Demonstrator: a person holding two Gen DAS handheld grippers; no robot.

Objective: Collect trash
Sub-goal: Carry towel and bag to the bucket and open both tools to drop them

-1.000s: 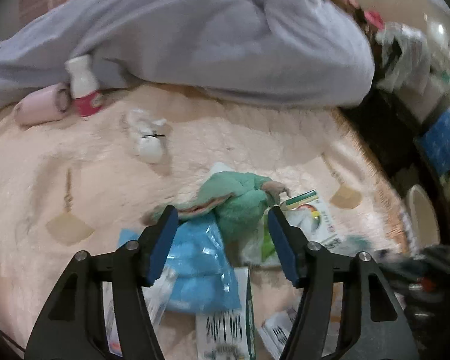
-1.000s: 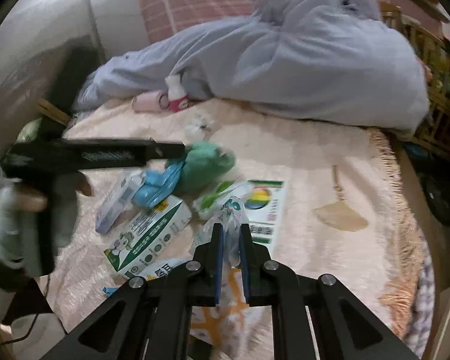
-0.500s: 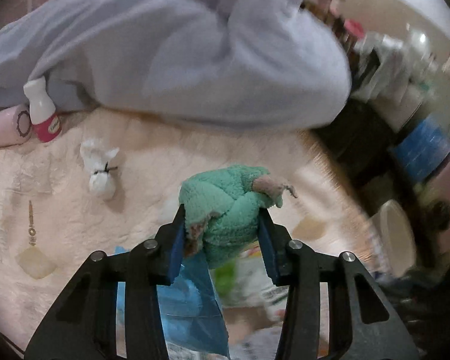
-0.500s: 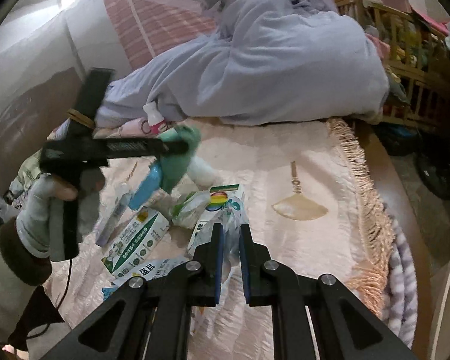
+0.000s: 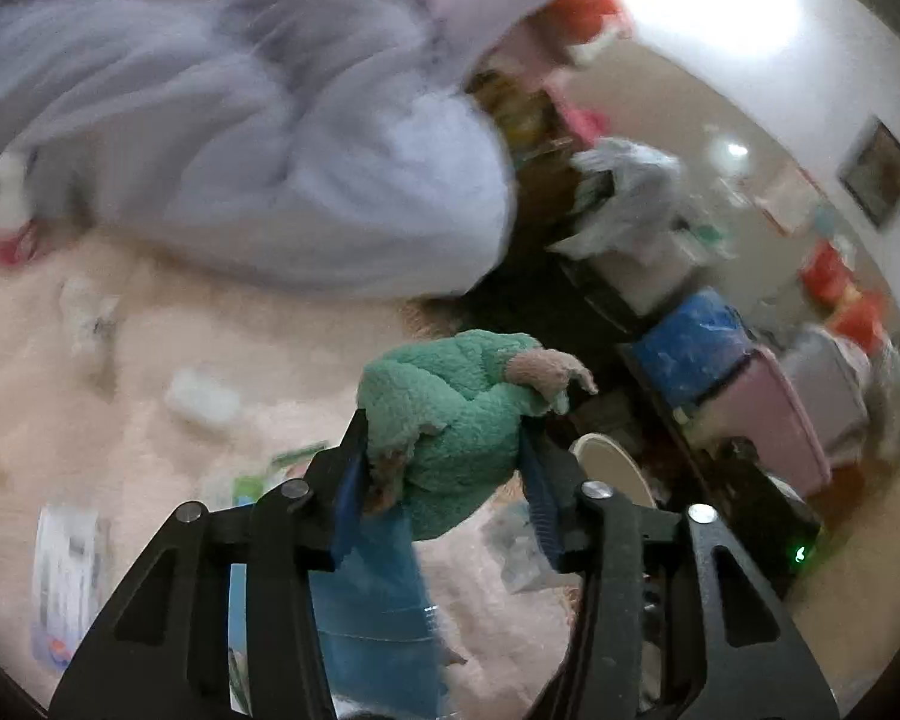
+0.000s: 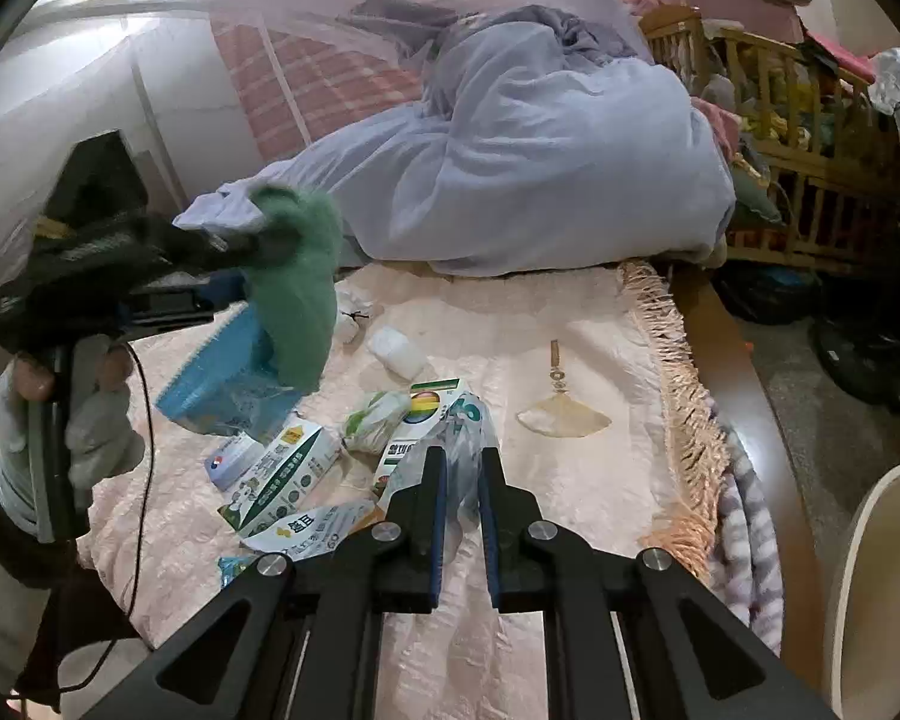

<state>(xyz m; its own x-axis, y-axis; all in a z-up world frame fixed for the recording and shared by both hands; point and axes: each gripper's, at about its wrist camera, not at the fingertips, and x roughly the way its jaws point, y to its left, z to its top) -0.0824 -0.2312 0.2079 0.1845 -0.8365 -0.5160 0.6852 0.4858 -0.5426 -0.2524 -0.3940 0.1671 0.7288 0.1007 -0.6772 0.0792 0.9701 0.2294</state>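
Observation:
My left gripper (image 5: 444, 438) holds a green fluffy cloth (image 5: 450, 396) between its pads, lifted above the bed; its jaws are opening slightly. A blue plastic bag (image 5: 378, 600) hangs beneath it. In the right wrist view a gloved hand carries that left gripper (image 6: 258, 240) with the green cloth (image 6: 300, 294) and the blue bag (image 6: 228, 378) at the left. My right gripper (image 6: 462, 456) is shut on a clear plastic bag (image 6: 462, 420). A green-and-white carton (image 6: 282, 474), a box with a rainbow print (image 6: 426, 414) and a crumpled tissue (image 6: 396, 351) lie on the bed cover (image 6: 570, 480).
A lavender duvet (image 6: 540, 180) is heaped at the back of the bed. The white rim of a bin (image 6: 870, 570) stands on the floor at the right, past the fringed bed edge (image 6: 684, 390). A wooden crib (image 6: 780, 150) and cluttered boxes (image 5: 690, 348) lie beyond.
My left gripper closed on the green cloth, lifted it off the bed with the blue bag hanging below, and swung right. My right gripper moved with its clear plastic bag still held.

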